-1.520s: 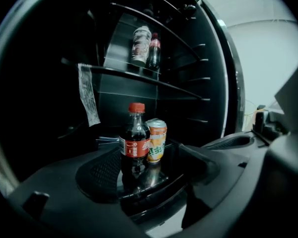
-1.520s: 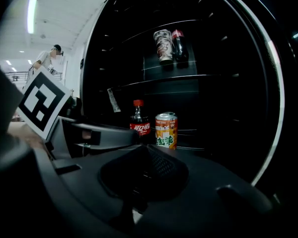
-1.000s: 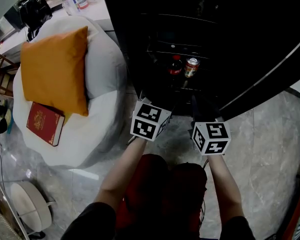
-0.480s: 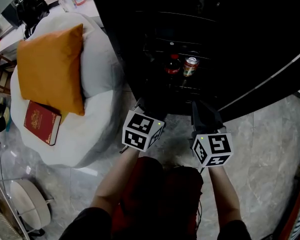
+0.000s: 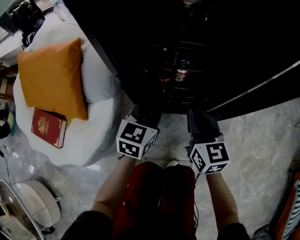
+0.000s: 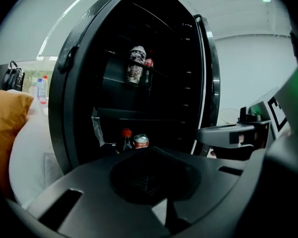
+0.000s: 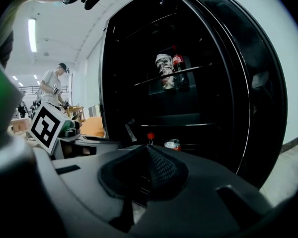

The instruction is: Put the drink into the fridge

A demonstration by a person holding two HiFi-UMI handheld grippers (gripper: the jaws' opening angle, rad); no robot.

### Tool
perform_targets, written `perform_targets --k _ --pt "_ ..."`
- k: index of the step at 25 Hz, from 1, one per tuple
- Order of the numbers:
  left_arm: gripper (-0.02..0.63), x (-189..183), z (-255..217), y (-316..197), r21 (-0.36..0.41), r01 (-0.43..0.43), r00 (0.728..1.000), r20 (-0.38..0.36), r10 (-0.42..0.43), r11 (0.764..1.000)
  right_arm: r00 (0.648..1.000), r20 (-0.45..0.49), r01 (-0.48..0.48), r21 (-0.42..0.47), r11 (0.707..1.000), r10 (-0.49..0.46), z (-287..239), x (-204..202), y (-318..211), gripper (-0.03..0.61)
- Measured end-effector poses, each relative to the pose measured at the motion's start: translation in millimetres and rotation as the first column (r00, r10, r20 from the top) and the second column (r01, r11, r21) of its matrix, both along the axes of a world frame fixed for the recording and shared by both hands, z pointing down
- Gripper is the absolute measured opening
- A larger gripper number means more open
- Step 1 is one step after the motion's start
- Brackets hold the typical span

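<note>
The black fridge (image 5: 132, 79) stands open in front of me. On its lower shelf a red-topped can (image 5: 181, 74) stands beside a dark bottle with a red cap (image 5: 165, 77); the can (image 6: 140, 142) and the bottle (image 6: 126, 140) also show in the left gripper view. A higher shelf holds a patterned can (image 7: 164, 71) and a cola bottle (image 7: 179, 69). My left gripper (image 5: 143, 116) has just been closing and is shut with nothing between its jaws. My right gripper (image 5: 200, 122) is shut and empty too. Both hang just outside the fridge, apart from the drinks.
A white beanbag (image 5: 97, 74) with an orange cushion (image 5: 52, 79) and a red book (image 5: 49, 127) lies left of the fridge. A round white fan (image 5: 32, 209) stands at the lower left. The floor is grey marble (image 5: 255, 149). A person (image 7: 52, 88) stands far off.
Both grippers have drawn back from the fridge opening towards me and sit lower in the head view. The can and bottle stay on the lower shelf.
</note>
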State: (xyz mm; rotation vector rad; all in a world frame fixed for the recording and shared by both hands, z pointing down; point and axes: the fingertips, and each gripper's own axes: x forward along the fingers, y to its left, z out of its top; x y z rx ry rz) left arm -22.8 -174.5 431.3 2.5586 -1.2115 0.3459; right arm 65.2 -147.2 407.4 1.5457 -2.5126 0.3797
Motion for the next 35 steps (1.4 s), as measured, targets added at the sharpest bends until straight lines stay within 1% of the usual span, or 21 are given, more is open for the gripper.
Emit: perform_targets --k 5,10,14,19,23,28,31,35 --pt "0.009 1 -50 13 -0.032 0.002 1.000 0.010 -0.001 0.999 1.000 0.027 0.000 -0.024 1.000 0.001 -55 0 12 0.017" --pt "0.009 -4 -107 28 -0.071 0.019 1.000 0.001 -0.019 0.997 0.998 0.055 -0.008 -0.051 0.999 0.010 -114 -2 26 0.015" --pt "0.009 -11 -153 39 -0.090 0.025 1.000 0.020 -0.023 0.996 0.997 0.075 -0.021 -0.072 0.997 0.027 -163 1 31 0.015" --pt "0.009 -18 -212 52 -0.096 0.014 0.999 0.037 -0.010 0.995 0.997 0.074 -0.033 -0.078 0.996 0.039 -215 0 38 0.015" --pt "0.010 -22 -257 60 -0.083 0.013 0.999 0.045 -0.010 0.996 0.996 0.078 -0.039 -0.078 0.996 0.045 -255 0 49 0.015" --pt "0.009 -27 -301 71 -0.079 0.019 0.998 0.055 -0.014 0.997 0.996 0.077 -0.033 -0.082 0.996 0.040 -298 -1 63 0.015" --pt "0.010 -29 -322 76 -0.079 0.030 0.999 0.047 -0.027 0.996 0.997 0.073 -0.032 -0.078 0.996 0.037 -318 0 70 0.015" --pt "0.010 -27 -345 85 -0.090 0.067 0.998 0.013 -0.066 0.994 0.998 0.059 -0.031 -0.075 0.997 0.035 -341 13 81 0.015"
